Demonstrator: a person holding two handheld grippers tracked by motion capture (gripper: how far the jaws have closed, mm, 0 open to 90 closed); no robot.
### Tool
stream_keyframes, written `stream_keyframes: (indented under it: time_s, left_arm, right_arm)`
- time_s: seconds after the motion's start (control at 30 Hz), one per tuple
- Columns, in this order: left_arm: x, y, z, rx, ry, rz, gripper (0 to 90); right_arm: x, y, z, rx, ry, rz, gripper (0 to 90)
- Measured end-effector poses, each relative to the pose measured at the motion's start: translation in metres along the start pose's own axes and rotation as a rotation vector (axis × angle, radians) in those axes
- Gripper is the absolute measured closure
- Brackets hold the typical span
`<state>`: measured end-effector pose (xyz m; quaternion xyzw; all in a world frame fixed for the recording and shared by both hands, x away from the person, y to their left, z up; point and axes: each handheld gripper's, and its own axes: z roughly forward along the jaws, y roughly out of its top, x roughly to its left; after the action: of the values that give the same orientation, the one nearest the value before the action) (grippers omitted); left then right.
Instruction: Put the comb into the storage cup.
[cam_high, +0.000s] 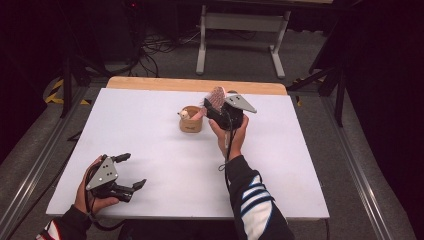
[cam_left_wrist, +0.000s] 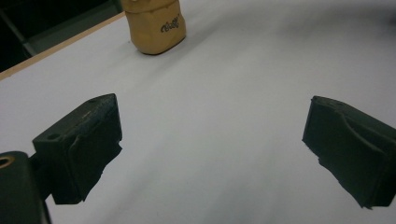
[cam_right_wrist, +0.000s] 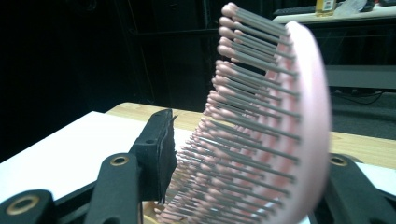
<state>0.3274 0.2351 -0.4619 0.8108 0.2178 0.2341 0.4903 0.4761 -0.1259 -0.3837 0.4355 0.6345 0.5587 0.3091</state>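
Observation:
A pink hairbrush (cam_high: 217, 96) with grey, pink-tipped bristles stands nearly upright at the back middle of the table. My right gripper (cam_high: 214, 107) is shut on it. In the right gripper view the brush head (cam_right_wrist: 299, 140) sits between the jaws, with its bristles facing the left jaw. Its handle end reaches down into a tan cup (cam_high: 191, 121), where a small pale knob (cam_high: 184, 114) also shows at the rim. My left gripper (cam_high: 131, 170) rests open at the front left, empty. Beyond its gripper (cam_left_wrist: 210, 149) stands the tan cup (cam_left_wrist: 156, 25).
A white board (cam_high: 150, 150) covers the table, with a wooden strip (cam_high: 195, 85) along its far edge. Beyond the table stands a grey metal frame (cam_high: 240, 22) with cables on the floor. Dark stands flank both sides.

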Motion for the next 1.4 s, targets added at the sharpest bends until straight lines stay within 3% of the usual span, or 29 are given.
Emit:
stream_keyframes:
  time_s: [0.63,0.83,1.23,1.33,1.4]
  left_arm:
    - [0.0,0.0,0.001,0.003,-0.003,-0.003,5.6]
    - [0.0,-0.001,0.002,0.008,-0.005,-0.001,5.6]
    - [-0.001,0.0,0.002,0.017,0.001,0.003,5.8]
    - [-0.001,0.0,0.001,0.015,0.001,0.004,5.8]
    - [-0.001,0.0,0.002,0.014,0.002,0.0,5.8]
  right_arm:
    - [-0.007,-0.001,-0.003,0.021,-0.026,-0.002,40.3]
    - [-0.011,-0.001,-0.005,0.028,-0.056,0.004,37.1]
    - [-0.014,0.002,-0.008,0.03,-0.058,-0.01,33.9]
    - [-0.013,0.002,-0.006,0.055,-0.07,-0.025,24.5]
    - [-0.013,0.002,-0.005,0.064,-0.073,-0.032,23.4]
